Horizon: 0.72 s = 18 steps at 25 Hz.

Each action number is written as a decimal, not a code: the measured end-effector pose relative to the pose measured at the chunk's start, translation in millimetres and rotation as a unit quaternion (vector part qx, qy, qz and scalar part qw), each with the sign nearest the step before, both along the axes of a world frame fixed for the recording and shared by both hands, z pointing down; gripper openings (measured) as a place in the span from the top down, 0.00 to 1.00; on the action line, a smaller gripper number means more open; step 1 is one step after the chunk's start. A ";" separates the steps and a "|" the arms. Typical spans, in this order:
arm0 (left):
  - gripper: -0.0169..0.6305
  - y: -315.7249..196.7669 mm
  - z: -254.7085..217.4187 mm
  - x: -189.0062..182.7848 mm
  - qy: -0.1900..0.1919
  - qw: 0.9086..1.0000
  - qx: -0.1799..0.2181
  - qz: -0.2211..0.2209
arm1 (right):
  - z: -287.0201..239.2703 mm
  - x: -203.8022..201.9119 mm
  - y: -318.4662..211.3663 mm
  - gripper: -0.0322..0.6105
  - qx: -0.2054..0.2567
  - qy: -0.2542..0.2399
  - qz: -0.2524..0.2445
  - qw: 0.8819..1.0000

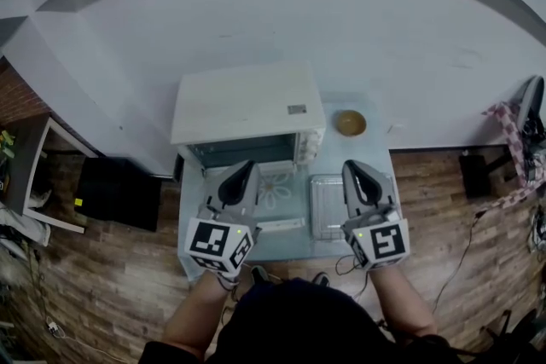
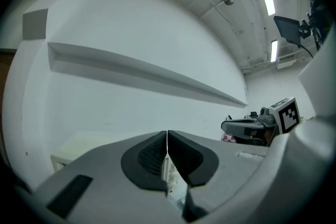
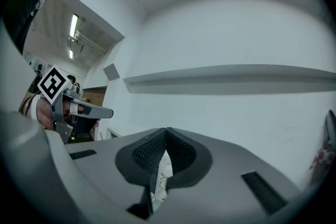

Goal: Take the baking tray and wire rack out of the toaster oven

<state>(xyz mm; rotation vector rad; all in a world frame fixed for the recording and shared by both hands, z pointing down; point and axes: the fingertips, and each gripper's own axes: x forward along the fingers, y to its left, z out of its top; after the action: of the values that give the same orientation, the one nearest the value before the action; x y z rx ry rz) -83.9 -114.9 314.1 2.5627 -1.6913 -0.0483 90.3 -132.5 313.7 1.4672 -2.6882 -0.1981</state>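
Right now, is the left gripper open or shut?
Shut: in the left gripper view, the left gripper has its jaws pressed together, with nothing between them.

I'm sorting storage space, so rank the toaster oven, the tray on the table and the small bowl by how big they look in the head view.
1. toaster oven, clearly largest, though its top sits nearer the camera
2. tray
3. bowl, smallest

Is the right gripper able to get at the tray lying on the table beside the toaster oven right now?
Probably yes. The tray lies uncovered, close beside the right gripper in the head view, with nothing between them. Its fingers are shut, though, and would need to open first.
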 end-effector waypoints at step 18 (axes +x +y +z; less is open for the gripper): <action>0.96 -11.5 21.8 -23.8 0.018 1.000 -0.021 -0.001 | -5.9 -6.6 -1.7 0.94 0.017 -0.005 0.007 1.000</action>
<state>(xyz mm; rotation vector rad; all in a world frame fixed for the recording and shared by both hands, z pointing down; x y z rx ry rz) -107.7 -126.4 335.9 2.5149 -1.6647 -0.0596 83.7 -134.1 307.8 1.4997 -2.6939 -0.2382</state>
